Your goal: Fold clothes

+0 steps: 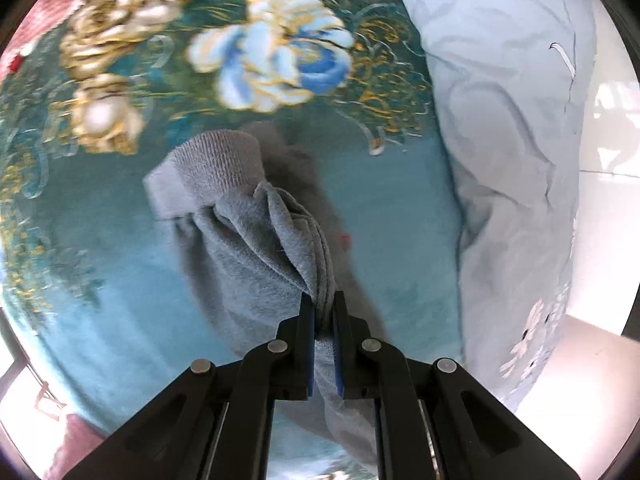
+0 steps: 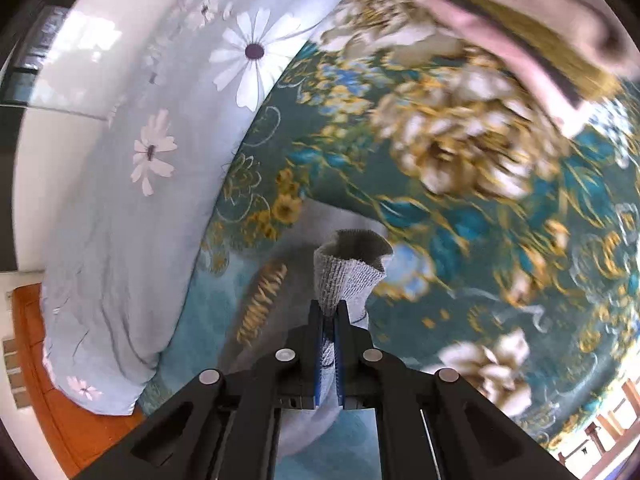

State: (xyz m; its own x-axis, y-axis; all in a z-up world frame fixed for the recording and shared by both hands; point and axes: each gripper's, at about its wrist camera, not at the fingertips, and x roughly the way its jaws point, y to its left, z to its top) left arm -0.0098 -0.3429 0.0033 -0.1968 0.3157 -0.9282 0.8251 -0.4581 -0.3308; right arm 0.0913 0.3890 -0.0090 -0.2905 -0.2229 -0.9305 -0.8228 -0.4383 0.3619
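A grey fleece garment point(image 1: 240, 248) with a ribbed cuff point(image 1: 208, 172) hangs bunched above a teal floral blanket point(image 1: 120, 220). My left gripper point(image 1: 324, 308) is shut on a gathered fold of it and lifts it off the blanket. In the right wrist view my right gripper point(image 2: 329, 312) is shut on another ribbed cuff point(image 2: 344, 272) of the same grey garment, whose opening stands upright past the fingertips. Grey cloth with gold lettering point(image 2: 264, 300) lies below on the blanket point(image 2: 480, 240).
A pale blue duvet with white daisies point(image 1: 512, 140) point(image 2: 140, 200) lies heaped along one side of the bed. Pink folded cloth point(image 2: 540, 40) sits at the far edge, and pink cloth point(image 1: 44, 12) shows in the left view. Orange wood floor point(image 2: 40, 360) lies beside the bed.
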